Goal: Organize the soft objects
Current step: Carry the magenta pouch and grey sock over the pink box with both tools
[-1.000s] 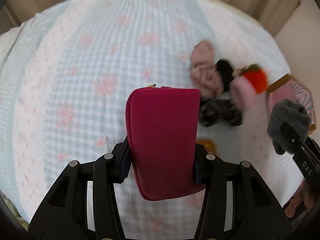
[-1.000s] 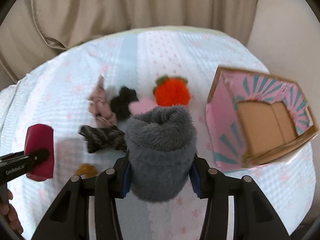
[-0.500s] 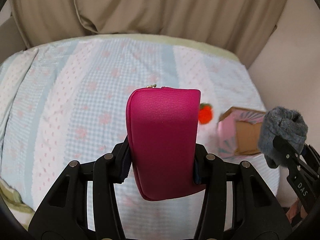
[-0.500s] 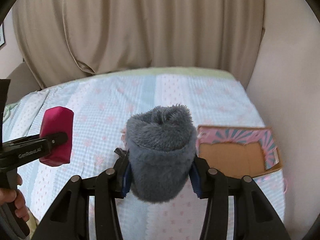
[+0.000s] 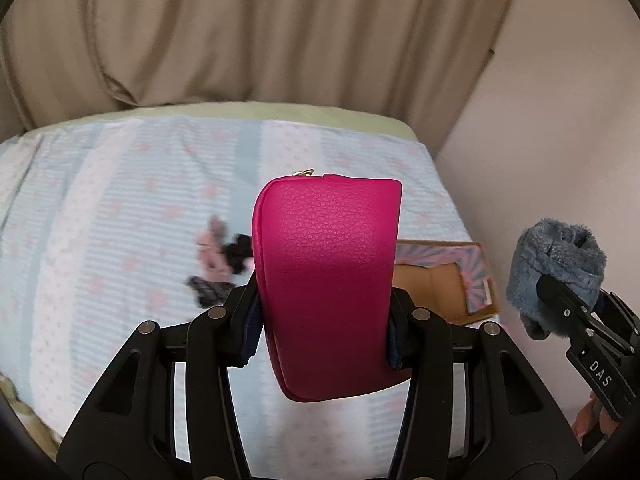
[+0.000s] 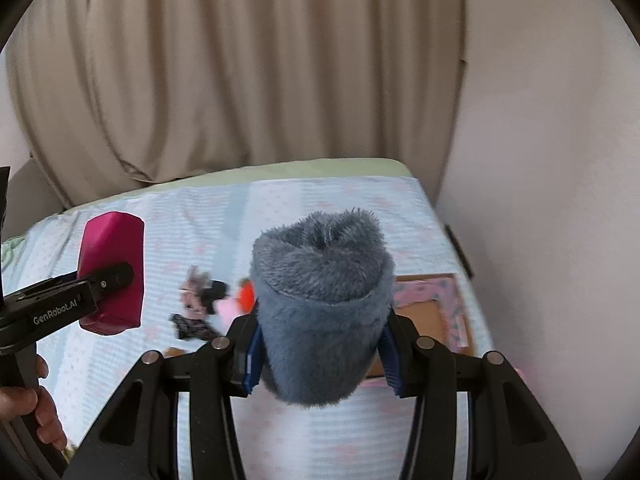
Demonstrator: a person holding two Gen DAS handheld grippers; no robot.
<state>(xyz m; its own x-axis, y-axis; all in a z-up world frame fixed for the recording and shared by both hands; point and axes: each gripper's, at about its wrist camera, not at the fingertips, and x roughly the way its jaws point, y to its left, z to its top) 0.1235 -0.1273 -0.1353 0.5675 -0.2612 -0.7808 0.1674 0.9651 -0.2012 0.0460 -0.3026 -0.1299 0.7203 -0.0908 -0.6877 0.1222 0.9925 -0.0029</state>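
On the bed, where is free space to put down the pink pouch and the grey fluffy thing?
The bedspread is bare left of the small pile, up to the curtain, and in front of the pile. The box shows a bare cardboard floor. Crowded: the pile, between the pouch and the fluffy thing.

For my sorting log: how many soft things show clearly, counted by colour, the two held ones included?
Magenta: 1 (pouch)
Grey: 1 (fluffy piece)
Pink: 2 (dusty pink piece, pale pink piece)
Black or dark: 2 (black piece, dark patterned piece)
Orange: 1 (orange piece)
Total: 7
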